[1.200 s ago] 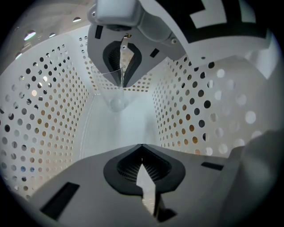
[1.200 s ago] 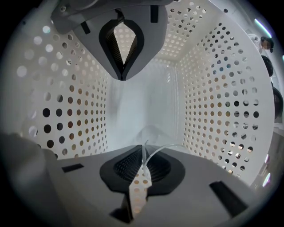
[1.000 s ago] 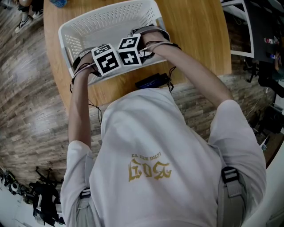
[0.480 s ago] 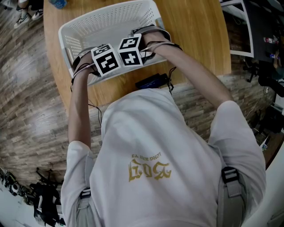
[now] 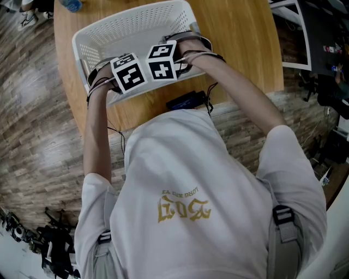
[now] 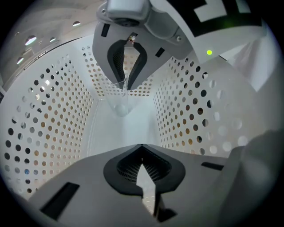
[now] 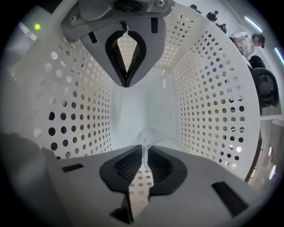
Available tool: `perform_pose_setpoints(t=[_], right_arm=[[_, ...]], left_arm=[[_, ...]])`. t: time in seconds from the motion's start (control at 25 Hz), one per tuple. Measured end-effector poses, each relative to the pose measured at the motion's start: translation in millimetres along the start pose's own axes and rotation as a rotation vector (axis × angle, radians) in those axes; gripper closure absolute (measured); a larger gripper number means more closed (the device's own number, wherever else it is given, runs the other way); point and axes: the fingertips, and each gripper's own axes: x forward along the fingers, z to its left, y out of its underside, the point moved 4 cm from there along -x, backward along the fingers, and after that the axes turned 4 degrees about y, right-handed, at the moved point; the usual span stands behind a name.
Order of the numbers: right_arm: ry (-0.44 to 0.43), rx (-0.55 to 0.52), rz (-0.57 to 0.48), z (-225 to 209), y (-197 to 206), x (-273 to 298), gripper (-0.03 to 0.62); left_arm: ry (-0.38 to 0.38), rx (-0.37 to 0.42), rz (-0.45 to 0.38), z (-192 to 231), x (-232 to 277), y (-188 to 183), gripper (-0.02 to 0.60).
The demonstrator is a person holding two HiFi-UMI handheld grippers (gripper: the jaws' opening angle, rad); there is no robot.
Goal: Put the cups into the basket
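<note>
A white perforated basket [image 5: 131, 19] stands on a round wooden table [image 5: 240, 38]. Both grippers reach down into its near end, side by side. My right gripper [image 7: 142, 166] is shut on the thin rim of a clear plastic cup [image 7: 153, 139]. In the left gripper view that cup [image 6: 120, 105] hangs below the right gripper [image 6: 127, 77], close above the basket floor. My left gripper [image 6: 142, 170] is shut with nothing between its pads; it also shows in the right gripper view as the left gripper [image 7: 126, 75]. In the head view only the marker cubes of the left gripper [image 5: 130, 71] and right gripper [image 5: 162, 61] show.
The basket walls [image 6: 53, 115] stand close on both sides of the grippers. A black flat device [image 5: 188, 99] lies on the table between the basket and the person. A blue object [image 5: 71, 4] sits at the table's far edge.
Almost nothing differs: the two marker cubes have shifted very slightly, and both grippers stay inside the basket.
</note>
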Motion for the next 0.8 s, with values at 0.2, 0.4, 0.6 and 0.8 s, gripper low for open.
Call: perform_pose_setpoints(t=[0.2,0.4,0.6,0.8], right_arm=[[0.009,0.001,-0.014,-1.5,2.4,-4.1,0.563],[0.022,0.018,-0.036,-1.4,4.5,-7.5,0.563],[0.038,0.017,-0.048,-2.3,5.6,-11.3,0.563],[0.051,0.016,-0.055,-2.6,5.4,-13.6,0.563]], left_arm=[[-0.005,0.004,-0.003,0.3,-1.8,-1.4,0.577],[-0.01,0.009,0.0,0.6,-1.5,-2.1,0.577],[-0.009,0.017,0.005,0.3,-1.7,-3.4,0.577],[-0.014,0.02,0.01,2.3,-3.1,-4.6,0.577]])
